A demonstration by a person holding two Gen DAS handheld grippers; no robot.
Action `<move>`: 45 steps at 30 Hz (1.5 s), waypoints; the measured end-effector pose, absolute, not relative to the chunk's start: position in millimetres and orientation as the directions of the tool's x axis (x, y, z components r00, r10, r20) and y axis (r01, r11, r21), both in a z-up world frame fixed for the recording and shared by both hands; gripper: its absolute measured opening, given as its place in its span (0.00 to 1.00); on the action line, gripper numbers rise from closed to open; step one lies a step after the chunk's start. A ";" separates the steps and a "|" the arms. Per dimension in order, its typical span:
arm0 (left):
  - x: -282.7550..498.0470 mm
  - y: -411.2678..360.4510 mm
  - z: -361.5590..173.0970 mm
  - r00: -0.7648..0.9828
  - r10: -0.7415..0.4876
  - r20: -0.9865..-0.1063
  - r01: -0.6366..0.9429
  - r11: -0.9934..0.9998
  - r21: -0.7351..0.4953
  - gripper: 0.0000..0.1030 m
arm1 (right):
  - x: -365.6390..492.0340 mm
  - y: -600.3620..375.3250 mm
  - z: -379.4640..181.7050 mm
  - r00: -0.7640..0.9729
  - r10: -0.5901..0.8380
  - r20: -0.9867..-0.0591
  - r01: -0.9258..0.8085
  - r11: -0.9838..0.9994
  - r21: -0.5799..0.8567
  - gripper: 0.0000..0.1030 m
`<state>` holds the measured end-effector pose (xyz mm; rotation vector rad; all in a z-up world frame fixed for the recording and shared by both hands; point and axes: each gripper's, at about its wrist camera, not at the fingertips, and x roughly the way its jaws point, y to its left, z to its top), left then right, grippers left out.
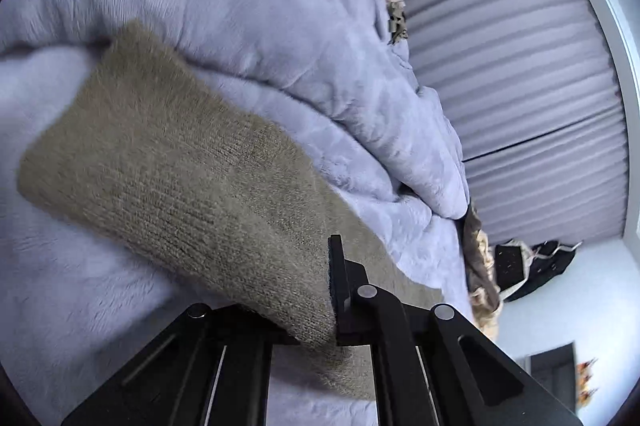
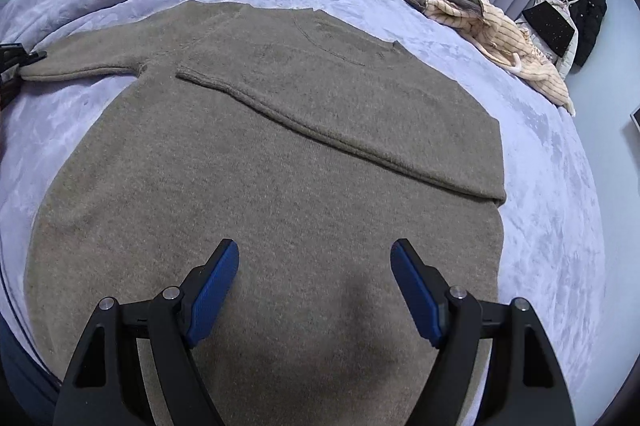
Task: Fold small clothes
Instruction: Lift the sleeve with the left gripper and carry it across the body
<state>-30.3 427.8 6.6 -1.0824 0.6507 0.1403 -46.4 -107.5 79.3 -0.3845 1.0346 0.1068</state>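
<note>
Taupe knit sweater (image 2: 264, 161), left tool (image 1: 320, 322) clamping sleeve (image 1: 160, 161)

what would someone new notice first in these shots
A big taupe knit sweater lies spread flat across the lavender blanket, one sleeve already folded over its chest. The left tongs are shut on the other sleeve's cuff, while the right tongs hover open above the hem.

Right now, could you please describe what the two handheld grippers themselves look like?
The right gripper has a black plastic frame with cut-out openings, round silver pivot pins and two fingers faced with ribbed blue pads. The left gripper has the same black frame and silver pins; its pads are mostly hidden, with only a dark ribbed edge visible. No cables, markings, hands or sleeves are in view.
</note>
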 end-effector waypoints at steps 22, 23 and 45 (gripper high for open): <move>45.2 242.4 156.6 0.707 -0.101 -0.700 -0.253 0.888 -0.385 0.07 | 115.2 -69.4 66.8 0.432 0.024 -0.902 -0.124 0.992 -0.032 0.79; 50.8 228.7 156.4 0.697 -0.110 -0.709 -0.239 0.896 -0.374 0.07 | 111.1 -76.4 70.9 0.435 0.020 -0.900 -0.121 0.992 -0.037 0.79; 99.0 10.2 126.9 0.538 -0.133 -0.832 -0.025 0.984 -0.174 0.07 | 91.6 -185.4 95.4 0.458 -0.014 -0.889 -0.173 0.979 -0.105 0.79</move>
